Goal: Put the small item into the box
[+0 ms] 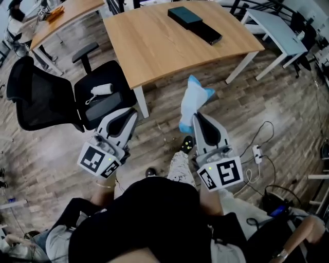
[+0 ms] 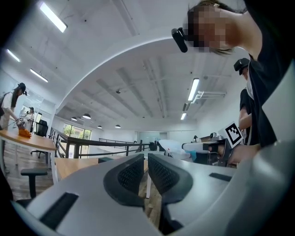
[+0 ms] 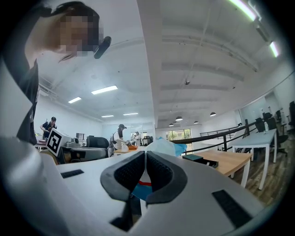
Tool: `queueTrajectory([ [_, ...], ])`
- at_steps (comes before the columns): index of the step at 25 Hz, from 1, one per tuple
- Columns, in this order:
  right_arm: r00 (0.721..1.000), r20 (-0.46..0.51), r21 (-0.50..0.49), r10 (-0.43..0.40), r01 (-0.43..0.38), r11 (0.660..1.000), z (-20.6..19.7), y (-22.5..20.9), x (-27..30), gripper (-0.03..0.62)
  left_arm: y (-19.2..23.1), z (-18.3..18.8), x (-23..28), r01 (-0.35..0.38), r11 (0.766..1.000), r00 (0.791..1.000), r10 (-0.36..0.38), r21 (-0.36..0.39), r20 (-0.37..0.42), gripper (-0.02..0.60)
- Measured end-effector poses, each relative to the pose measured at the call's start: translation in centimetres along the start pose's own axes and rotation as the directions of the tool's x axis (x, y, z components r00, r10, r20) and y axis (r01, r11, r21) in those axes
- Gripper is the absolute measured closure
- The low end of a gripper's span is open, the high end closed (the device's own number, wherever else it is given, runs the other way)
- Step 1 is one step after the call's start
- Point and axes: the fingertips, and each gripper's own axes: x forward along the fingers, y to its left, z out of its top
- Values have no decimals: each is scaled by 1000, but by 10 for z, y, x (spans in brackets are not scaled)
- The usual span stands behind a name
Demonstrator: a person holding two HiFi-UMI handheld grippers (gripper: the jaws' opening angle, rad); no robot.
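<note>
**Packet in the right gripper, box waiting on the table**

Both grippers sit low against the person's body, on the near side of the wooden table (image 1: pixel 154 46) and short of its edge, so the carry to the box is probably not yet under way. The left gripper (image 1: pixel 129 113) has its jaws drawn almost together, with only a thin slit between the pads and nothing in it. It looks like a spare hand kept out of the way.

The right gripper (image 1: pixel 198 118) pinches the small item, a blue-and-white packet (image 1: pixel 194 101), by its lower end. The rest of the packet stands up past the jaw tips towards the table. That end grip leaves most of the packet free to go into the box first.

Left of the table, an office chair (image 1: pixel 51 100) carries a white object (image 1: pixel 101 89) that is too small to identify.

On the far part of the tabletop lie the dark box (image 1: pixel 185 15) and, touching it, a second flat dark piece (image 1: pixel 206 32). Which is the tray and which the lid, and whether the box is open, I cannot tell. The packet's gripped end is hidden between the pads.
</note>
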Motion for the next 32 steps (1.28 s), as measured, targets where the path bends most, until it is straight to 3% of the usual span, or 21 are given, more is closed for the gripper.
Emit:
queueTrajectory([
  [7,1000,23,8,0,-1,1000,7,-66,20,568,3,5,71,20,1000,1000,-20,19,2,558],
  [17,996,25,56,-81,79,995,-8,-183,23,568,-12,-11,193,99,995,995,-98,20,-28,558],
  [32,995,60,67,-83,79,995,6,-304,30,568,-28,-14,326,98,994,994,-96,49,-51,558],
])
